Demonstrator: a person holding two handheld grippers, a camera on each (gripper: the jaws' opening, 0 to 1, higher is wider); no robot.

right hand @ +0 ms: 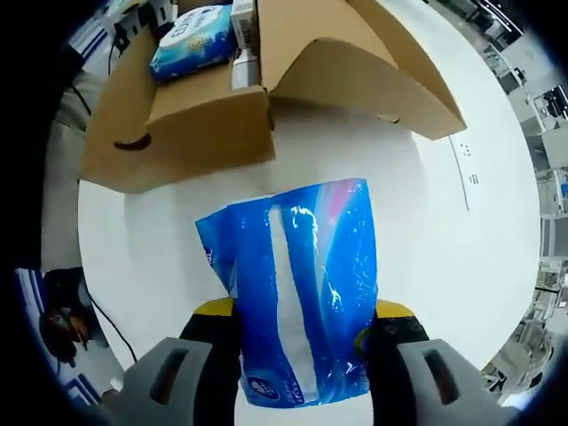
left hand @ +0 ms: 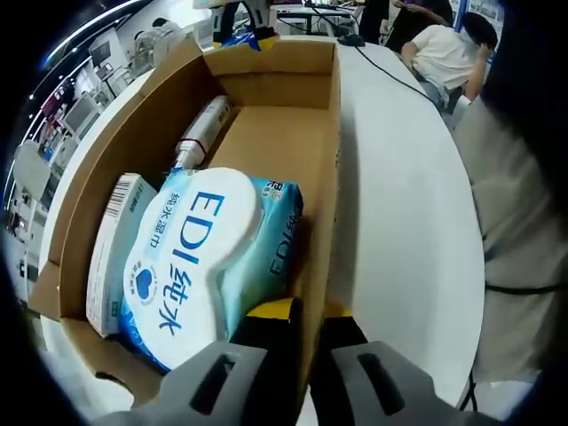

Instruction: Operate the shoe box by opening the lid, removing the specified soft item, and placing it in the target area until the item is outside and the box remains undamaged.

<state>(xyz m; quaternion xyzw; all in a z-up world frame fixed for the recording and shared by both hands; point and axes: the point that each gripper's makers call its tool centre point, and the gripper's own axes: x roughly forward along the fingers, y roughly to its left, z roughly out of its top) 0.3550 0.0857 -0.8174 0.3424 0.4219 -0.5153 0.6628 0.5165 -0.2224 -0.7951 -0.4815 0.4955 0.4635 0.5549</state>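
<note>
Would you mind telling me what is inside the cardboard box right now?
Inside the cardboard box lie a pack of wet wipes, a small white carton beside it, and a tube further back. Whatever sits beneath the wipes is covered.

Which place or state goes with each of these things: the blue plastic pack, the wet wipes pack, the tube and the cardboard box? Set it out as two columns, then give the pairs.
Things:
1. blue plastic pack
2. wet wipes pack
3. tube
4. cardboard box

Places or states:
A. lying in the box, near its far end
B. standing open on the white table
C. held between the jaws of the right gripper, outside the box
D. lying in the box beside a small white carton

Pairs: 1-C, 2-D, 3-A, 4-B
</note>
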